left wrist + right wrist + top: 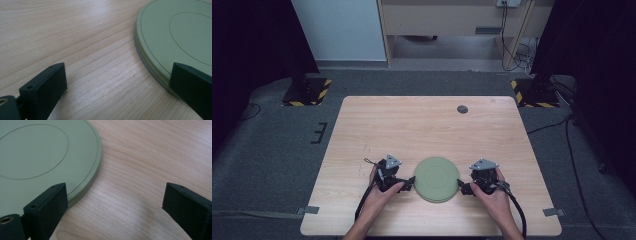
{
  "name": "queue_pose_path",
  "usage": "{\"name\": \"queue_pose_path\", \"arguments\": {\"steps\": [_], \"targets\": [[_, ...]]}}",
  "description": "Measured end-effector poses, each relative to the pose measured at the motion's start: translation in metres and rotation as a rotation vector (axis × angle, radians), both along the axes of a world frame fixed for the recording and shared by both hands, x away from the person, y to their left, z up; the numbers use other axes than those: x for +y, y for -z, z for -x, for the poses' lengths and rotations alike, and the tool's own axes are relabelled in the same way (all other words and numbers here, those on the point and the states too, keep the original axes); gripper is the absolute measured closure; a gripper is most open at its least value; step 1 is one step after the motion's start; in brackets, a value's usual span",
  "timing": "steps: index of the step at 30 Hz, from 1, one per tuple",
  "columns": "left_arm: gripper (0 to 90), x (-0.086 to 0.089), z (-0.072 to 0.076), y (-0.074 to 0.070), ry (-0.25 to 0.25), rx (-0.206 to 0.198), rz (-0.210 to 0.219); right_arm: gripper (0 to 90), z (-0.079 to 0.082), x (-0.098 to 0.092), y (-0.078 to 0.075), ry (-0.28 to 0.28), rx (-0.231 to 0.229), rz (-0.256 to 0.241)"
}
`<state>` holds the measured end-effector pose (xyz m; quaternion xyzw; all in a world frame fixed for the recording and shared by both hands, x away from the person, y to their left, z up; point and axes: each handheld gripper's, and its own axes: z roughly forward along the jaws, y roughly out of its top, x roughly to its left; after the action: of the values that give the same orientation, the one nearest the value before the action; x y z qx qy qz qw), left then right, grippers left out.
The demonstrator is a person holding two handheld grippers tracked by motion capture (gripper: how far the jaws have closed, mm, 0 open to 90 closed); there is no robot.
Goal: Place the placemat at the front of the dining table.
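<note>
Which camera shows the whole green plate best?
The high view: the green plate appears complete, lying between both grippers. The left gripper view shows its left edge and the right gripper view its right edge, each cut off by the frame.

Readable text: none on any surface.
Green plate [436,178]: plain, only thin concentric rings, no lettering.
Table [412,125]: bare wood grain, no labels.
Floor stands [307,91]: yellow-black hazard stripes, no words.
Wall socket at top: too small to read.
</note>
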<state>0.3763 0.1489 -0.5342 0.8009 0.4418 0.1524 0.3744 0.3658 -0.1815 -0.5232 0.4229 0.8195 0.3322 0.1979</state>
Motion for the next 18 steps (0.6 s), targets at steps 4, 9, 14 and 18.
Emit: {"name": "queue_pose_path", "arguments": {"steps": [4,9,14,18], "targets": [[0.8,-0.0016,0.0001,-0.0009,-0.003,-0.011,-0.013,5.9,-0.0013,-0.0003,0.0006,0.011,-0.006,-0.004],[0.2,-0.0025,-0.0022,-0.0007,-0.013,-0.013,-0.016,5.4,-0.0034,-0.0005,0.0016,0.024,-0.018,-0.006],[0.2,-0.0030,-0.0039,-0.0006,-0.019,-0.017,-0.017,5.5,-0.0039,0.0003,0.0019,0.033,-0.034,-0.001],[0.4,-0.0035,-0.0068,0.0003,-0.038,-0.019,-0.007,5.7,-0.0057,0.0012,0.0024,0.056,-0.050,0.004]]}}
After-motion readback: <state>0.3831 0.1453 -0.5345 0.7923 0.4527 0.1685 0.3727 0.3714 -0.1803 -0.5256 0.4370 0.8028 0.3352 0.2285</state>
